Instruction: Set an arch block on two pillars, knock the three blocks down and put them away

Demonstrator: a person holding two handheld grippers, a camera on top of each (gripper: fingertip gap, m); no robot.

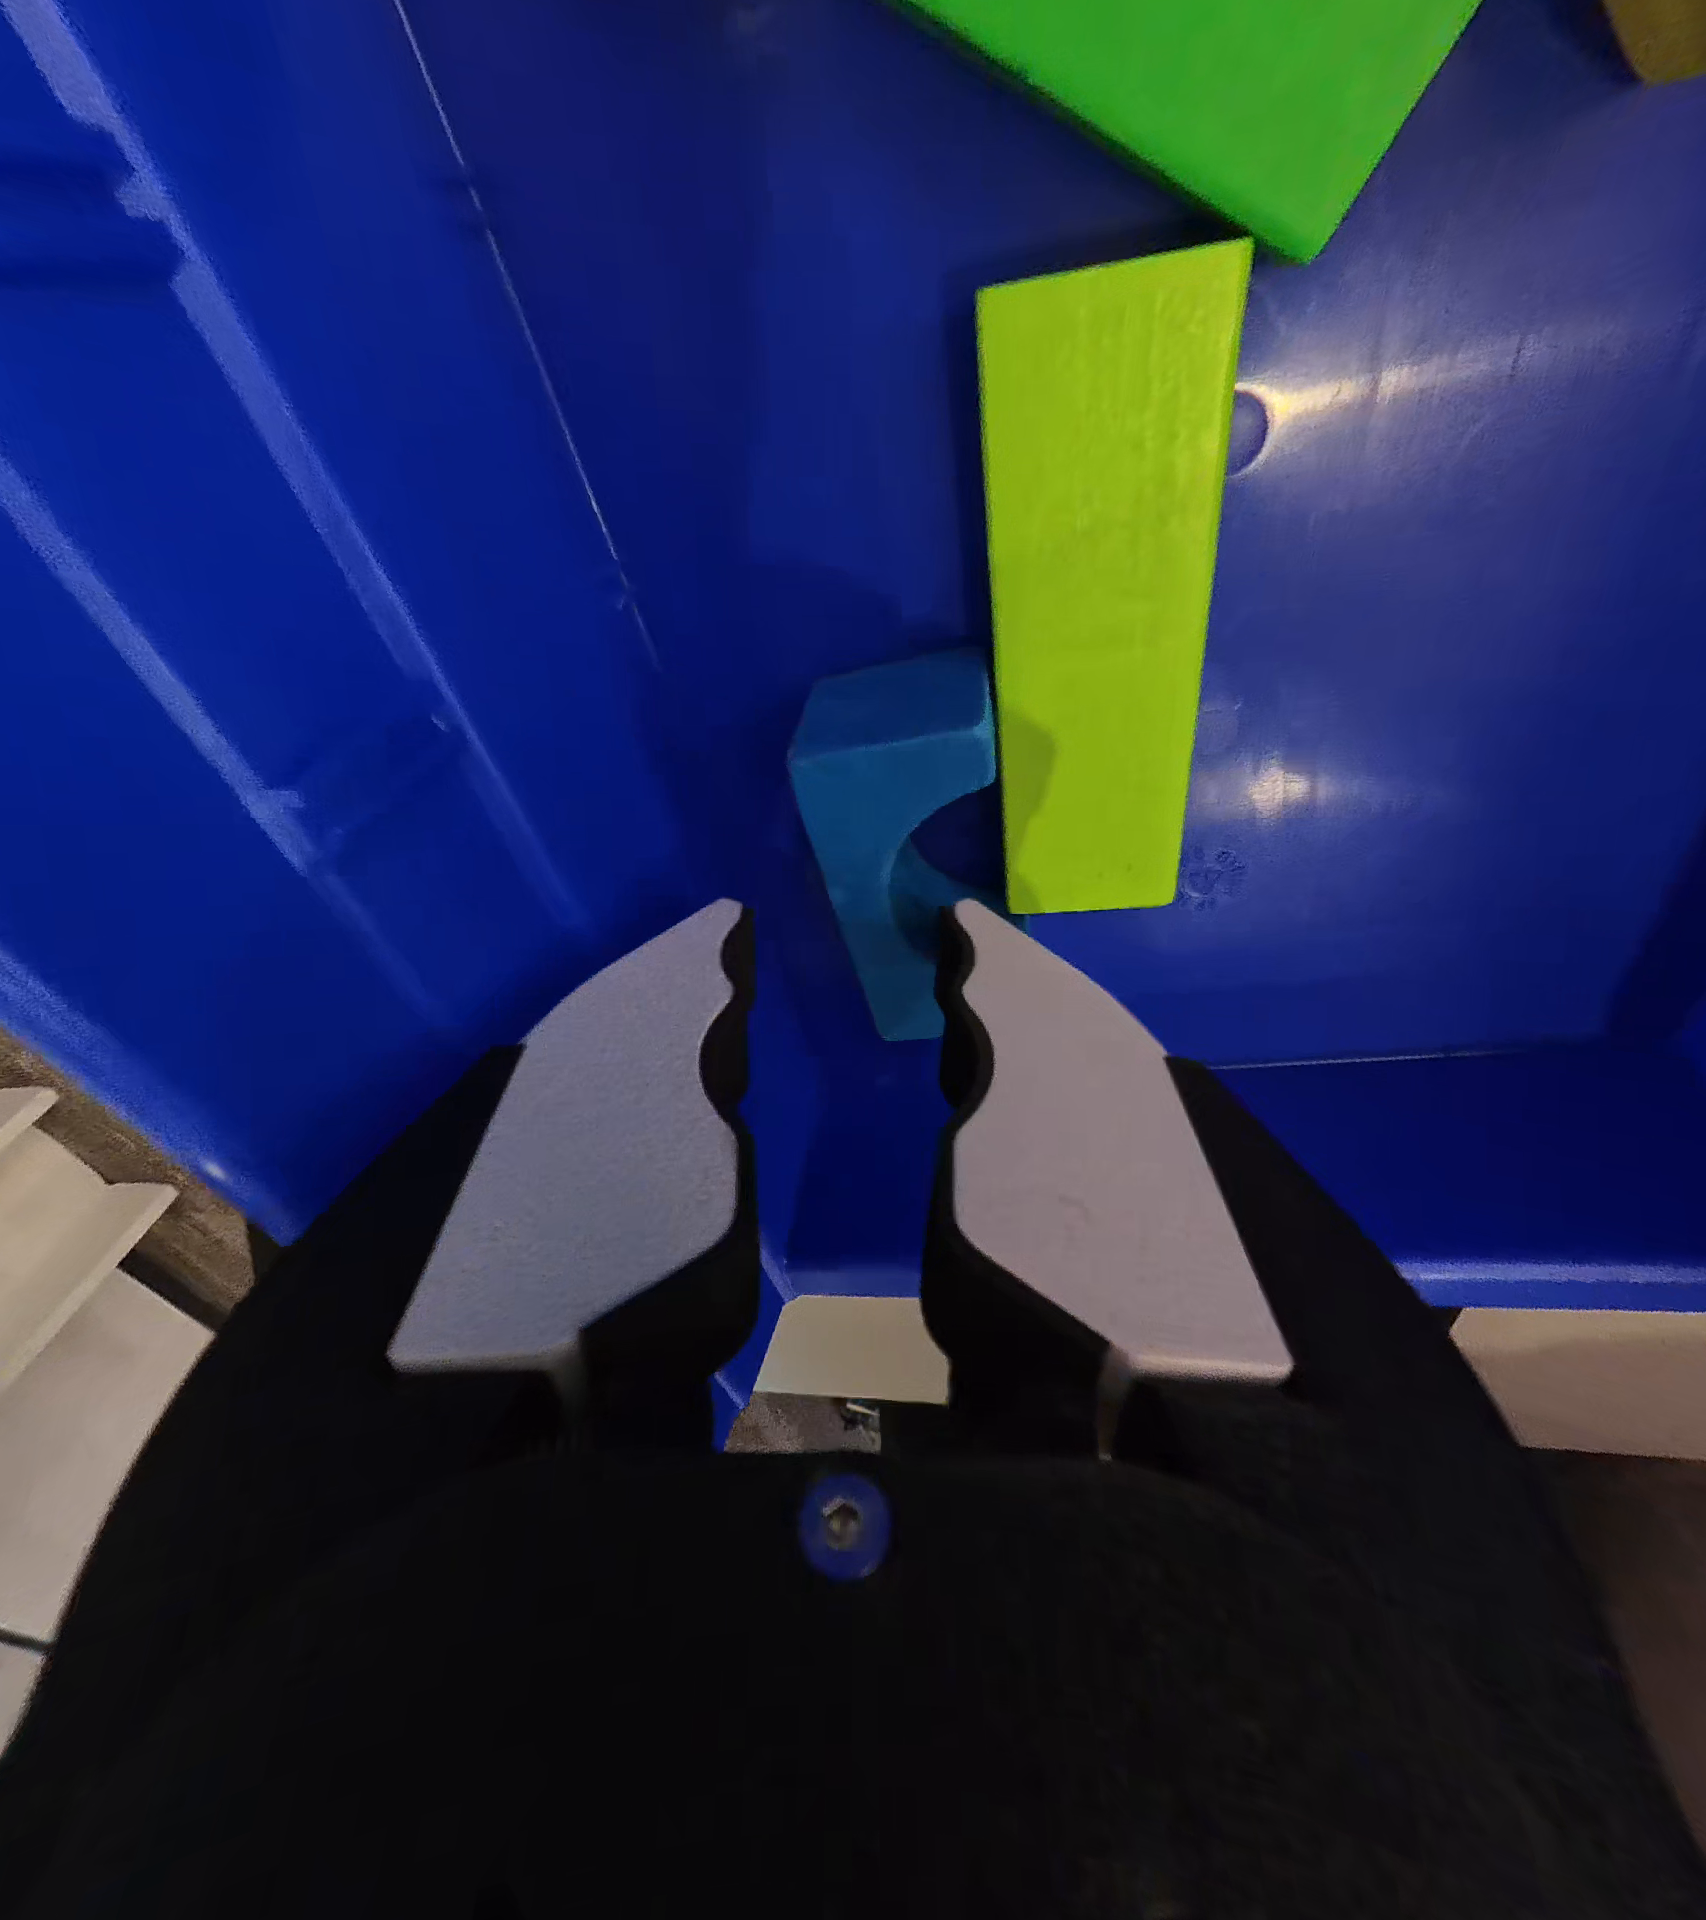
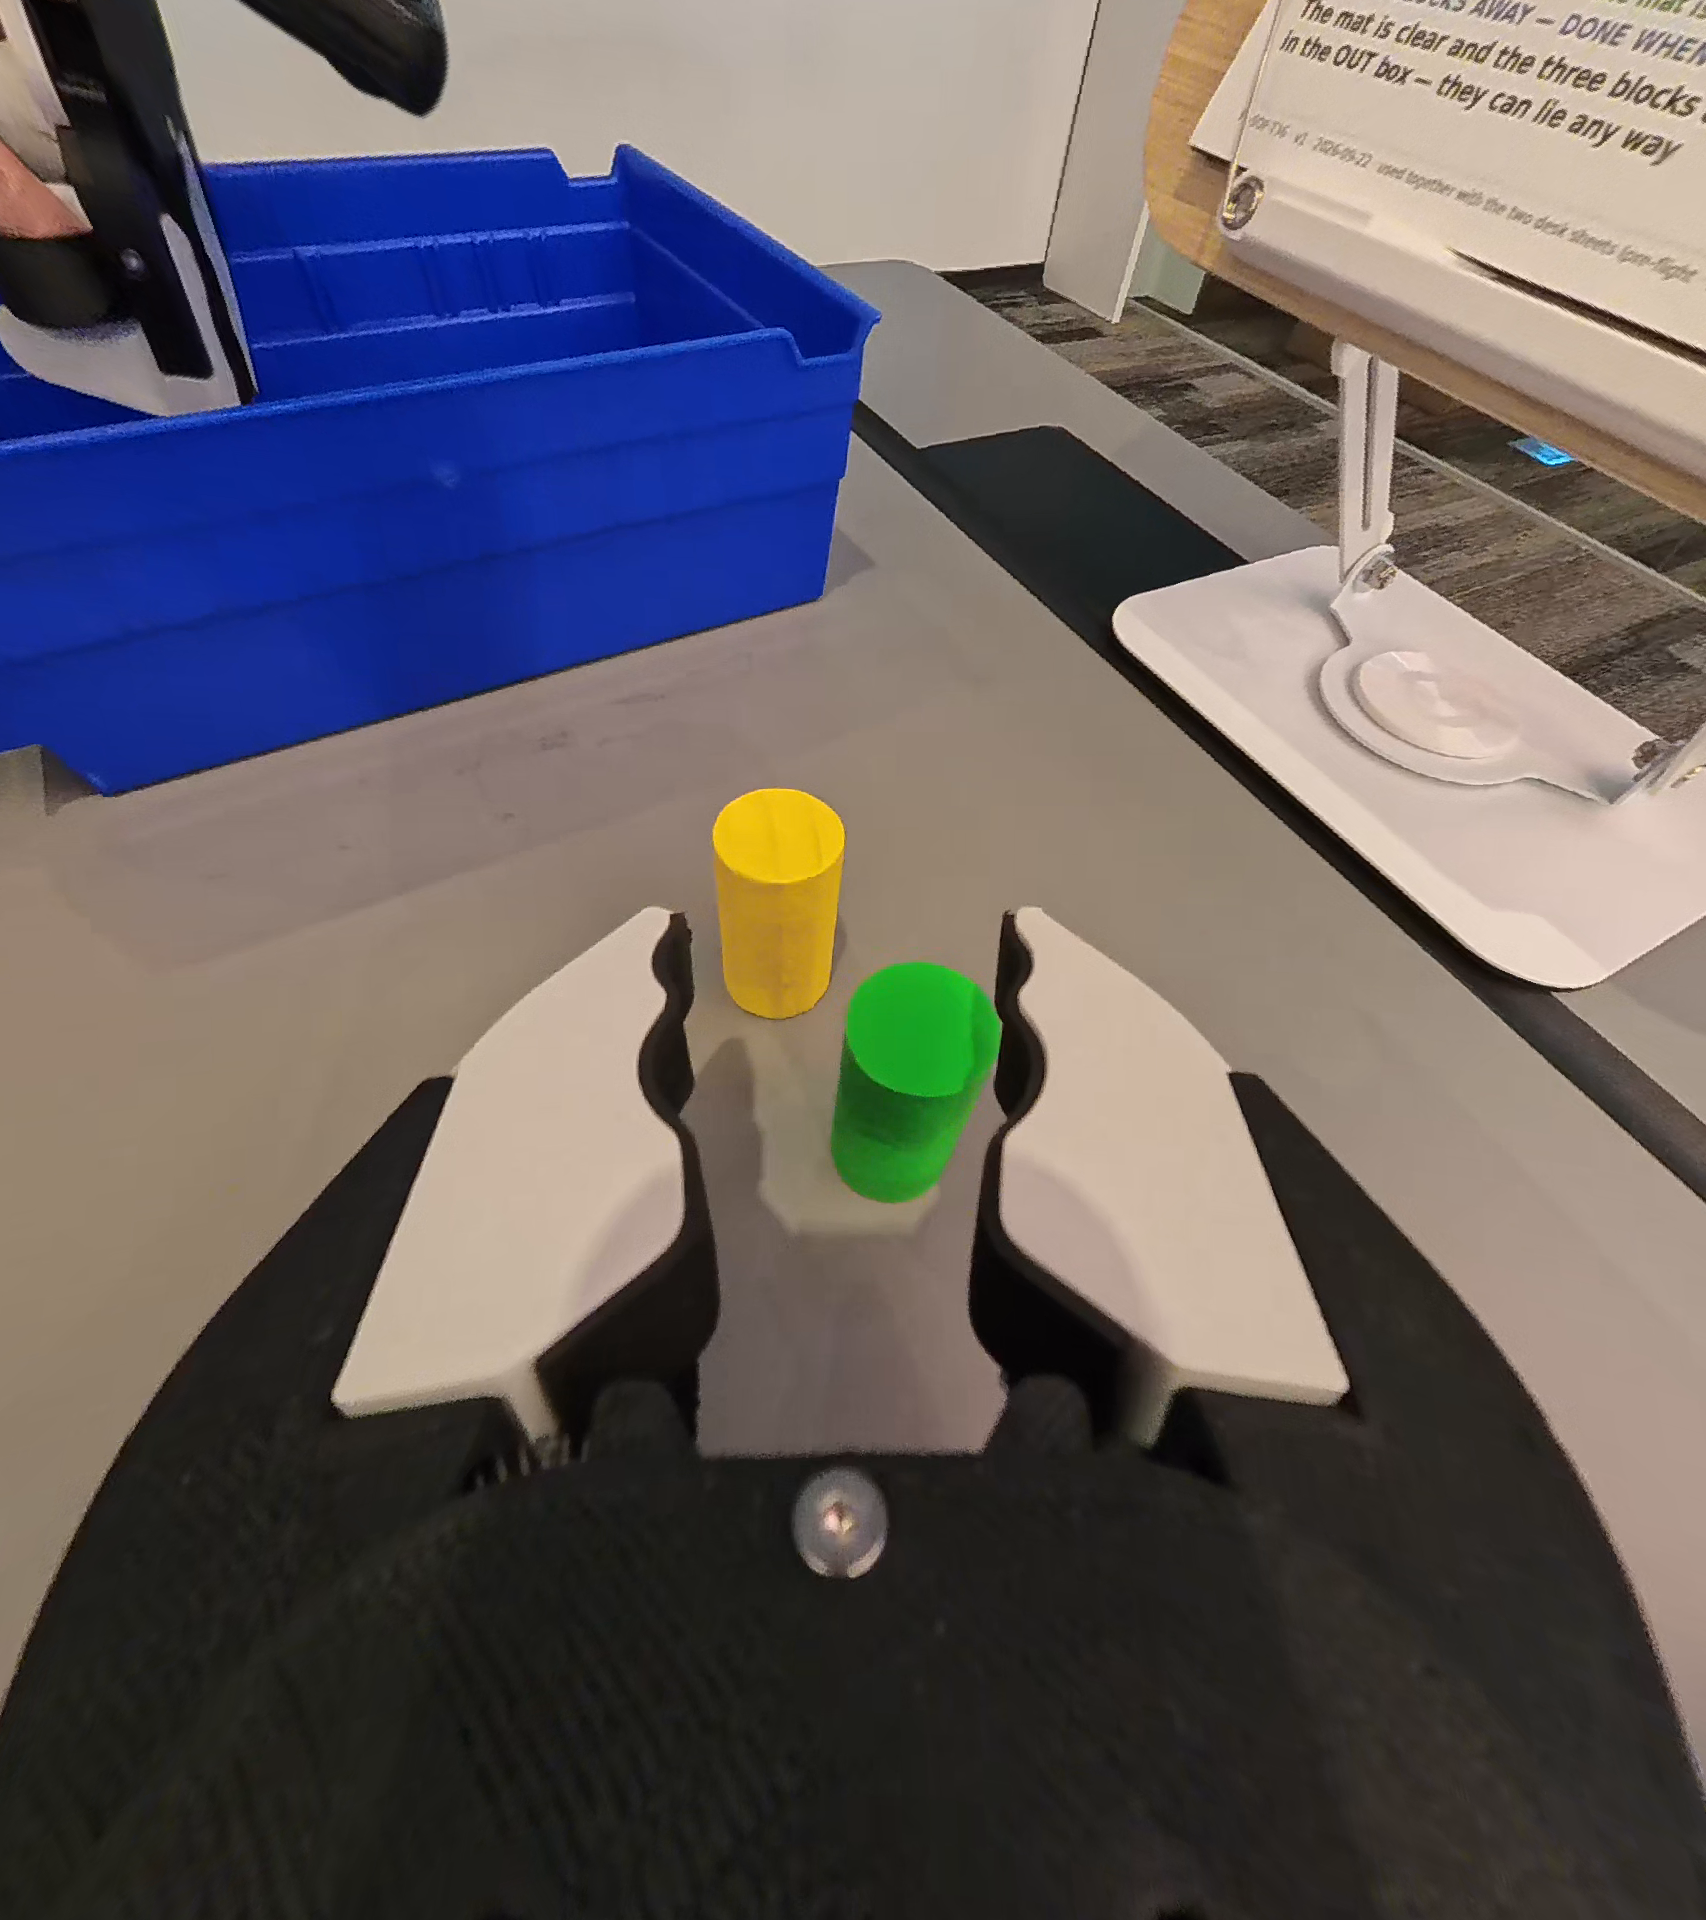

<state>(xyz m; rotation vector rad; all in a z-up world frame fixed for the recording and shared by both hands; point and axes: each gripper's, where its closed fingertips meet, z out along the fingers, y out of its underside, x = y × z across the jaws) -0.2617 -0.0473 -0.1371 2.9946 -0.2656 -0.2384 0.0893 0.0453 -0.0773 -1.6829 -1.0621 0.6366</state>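
Right gripper point(image 2: 847, 940) parted, empty, straddling green pillar point(image 2: 906, 1091); yellow pillar point(image 2: 778, 902) upright just beyond, both on grey mat point(image 2: 309, 935). Left gripper point(image 1: 849, 925) parted, empty, over blue bin point(image 1: 309, 520); arch block point(image 1: 875, 821) on bin floor beside lime plank point(image 1: 1103, 582). Painted wood looks light, rigid, slick: grip arch across flat faces.

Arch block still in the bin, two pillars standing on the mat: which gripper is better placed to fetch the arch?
Left. The left gripper is open inside the blue bin, its tips right at the blue arch block. The right gripper is open around the green pillar beside the yellow pillar.
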